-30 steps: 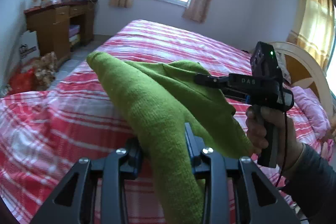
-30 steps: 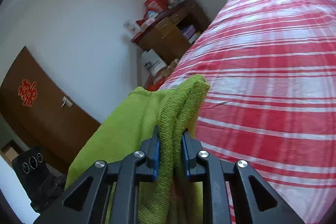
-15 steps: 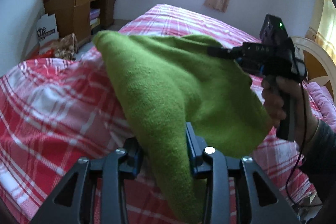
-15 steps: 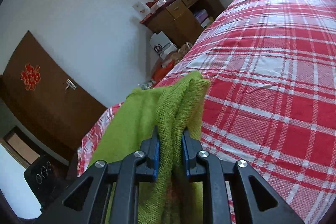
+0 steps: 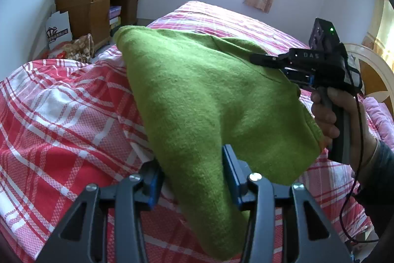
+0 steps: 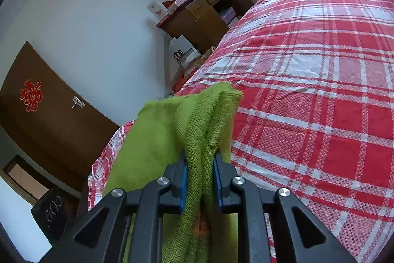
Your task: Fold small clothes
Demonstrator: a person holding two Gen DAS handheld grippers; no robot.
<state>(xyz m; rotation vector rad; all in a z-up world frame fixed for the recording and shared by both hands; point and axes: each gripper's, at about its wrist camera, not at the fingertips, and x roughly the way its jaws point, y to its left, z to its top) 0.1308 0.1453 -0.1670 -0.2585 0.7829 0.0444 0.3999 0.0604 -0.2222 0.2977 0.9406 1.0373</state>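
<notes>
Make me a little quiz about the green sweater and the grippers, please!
1. True or false: the green sweater is lying flat on the red plaid bed.
2. Which gripper is clamped tight on the sweater? A. left gripper B. right gripper
3. Fill in: the left gripper's jaws are ______ with the sweater between them.

Key:
1. False. It is held up above the bed.
2. B. Its pads pinch a bunched edge.
3. Opening.
</notes>
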